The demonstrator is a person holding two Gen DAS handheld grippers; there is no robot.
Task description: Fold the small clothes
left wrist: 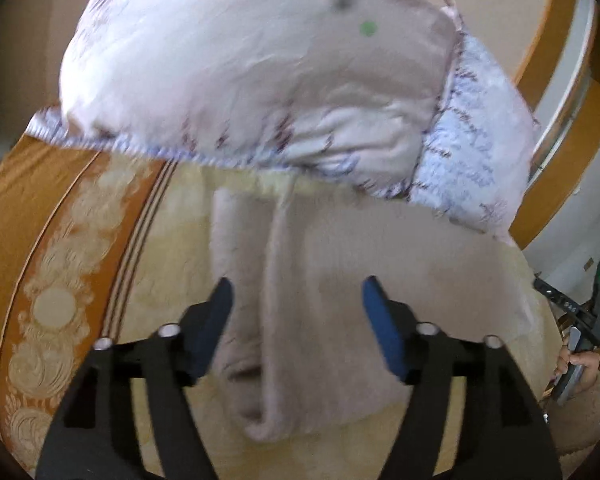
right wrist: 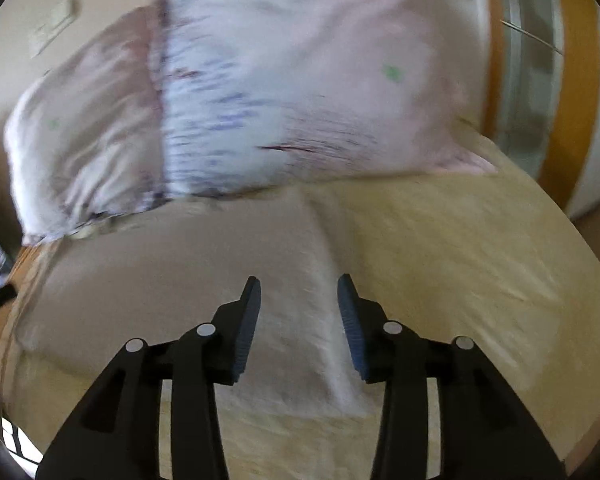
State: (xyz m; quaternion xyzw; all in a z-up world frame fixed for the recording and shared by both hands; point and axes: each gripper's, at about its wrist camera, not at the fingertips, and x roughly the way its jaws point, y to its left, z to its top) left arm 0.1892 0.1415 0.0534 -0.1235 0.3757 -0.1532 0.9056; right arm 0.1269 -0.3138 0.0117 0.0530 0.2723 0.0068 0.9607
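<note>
Bedding (left wrist: 452,408) carries a beige garment (left wrist: 340,280) ahead of both open, empty grippers, left gripper (left wrist: 298,294) and right gripper (right wrist: 299,294); folding looks partly done.

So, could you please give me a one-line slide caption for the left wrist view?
Open left gripper poised above a beige garment lying on the bed, pillow behind.

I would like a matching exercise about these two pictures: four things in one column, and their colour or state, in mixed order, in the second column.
Things:
1. pillow
2. beige garment
3. bed cover
4. left gripper

Colour or state:
A. open, holding nothing
B. orange band with pale ornaments
C. pink and light blue with dark print
D. lying on the bed, partly folded

Pairs: 1-C, 2-D, 3-B, 4-A
</note>
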